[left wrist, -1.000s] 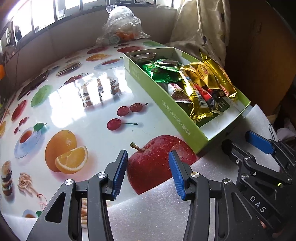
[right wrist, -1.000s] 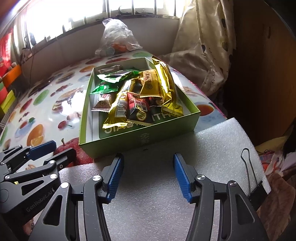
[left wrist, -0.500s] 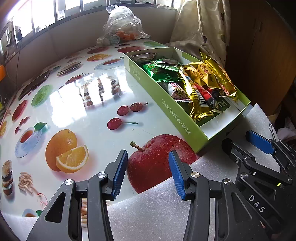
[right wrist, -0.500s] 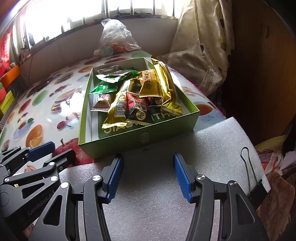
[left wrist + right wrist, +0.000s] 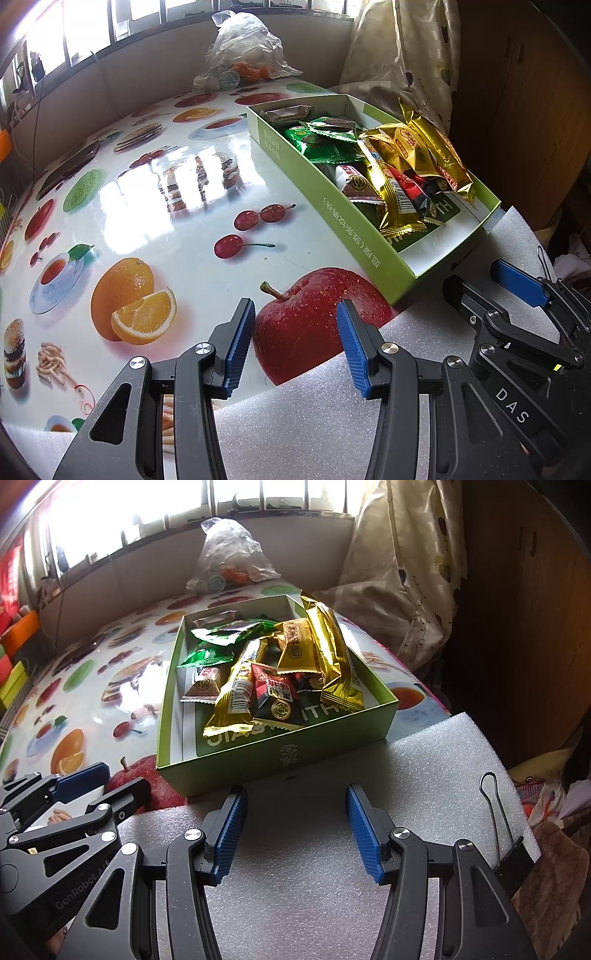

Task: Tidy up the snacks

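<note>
A shallow green box sits on the fruit-print table, holding several snack packets: gold bars, green packets, a red-black packet. My left gripper hovers open over the printed apple, near the table's front edge, with nothing between its blue pads. My right gripper stands open above the white foam sheet, just short of the box's near wall, also empty. Each gripper shows at the edge of the other's view.
A clear plastic bag with items lies at the table's far edge by the window wall. A curtain hangs at the right. A black binder clip grips the foam sheet's right edge. Coloured boxes stand far left.
</note>
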`<move>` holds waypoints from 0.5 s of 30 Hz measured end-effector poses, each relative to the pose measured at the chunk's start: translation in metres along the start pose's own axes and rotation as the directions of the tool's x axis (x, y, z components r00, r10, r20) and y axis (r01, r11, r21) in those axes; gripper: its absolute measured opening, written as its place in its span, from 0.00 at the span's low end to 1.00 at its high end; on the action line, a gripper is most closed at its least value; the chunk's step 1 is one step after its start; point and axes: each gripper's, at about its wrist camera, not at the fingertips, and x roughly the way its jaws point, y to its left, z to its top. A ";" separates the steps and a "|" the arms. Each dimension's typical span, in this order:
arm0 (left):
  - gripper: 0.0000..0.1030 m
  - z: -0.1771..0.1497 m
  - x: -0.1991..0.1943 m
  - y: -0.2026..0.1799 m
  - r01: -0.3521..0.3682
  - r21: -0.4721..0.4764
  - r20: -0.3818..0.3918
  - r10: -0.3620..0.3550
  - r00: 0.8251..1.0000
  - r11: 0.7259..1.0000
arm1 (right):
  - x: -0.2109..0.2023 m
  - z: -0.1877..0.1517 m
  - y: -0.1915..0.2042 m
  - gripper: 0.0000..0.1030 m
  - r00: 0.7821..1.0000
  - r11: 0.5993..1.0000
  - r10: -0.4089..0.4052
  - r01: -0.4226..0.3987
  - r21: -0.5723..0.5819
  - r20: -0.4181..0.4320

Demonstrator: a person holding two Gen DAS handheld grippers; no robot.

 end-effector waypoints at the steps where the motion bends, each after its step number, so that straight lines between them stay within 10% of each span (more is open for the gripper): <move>1: 0.46 0.000 0.000 0.000 0.001 -0.001 0.000 -0.001 1.000 1.000 | 0.000 0.000 0.000 0.54 1.000 1.000 0.000 0.000 0.000 0.000; 15: 0.46 0.000 0.000 0.000 -0.001 0.002 0.001 0.001 1.000 1.000 | 0.000 0.000 0.000 0.54 1.000 1.000 0.000 0.000 -0.001 0.001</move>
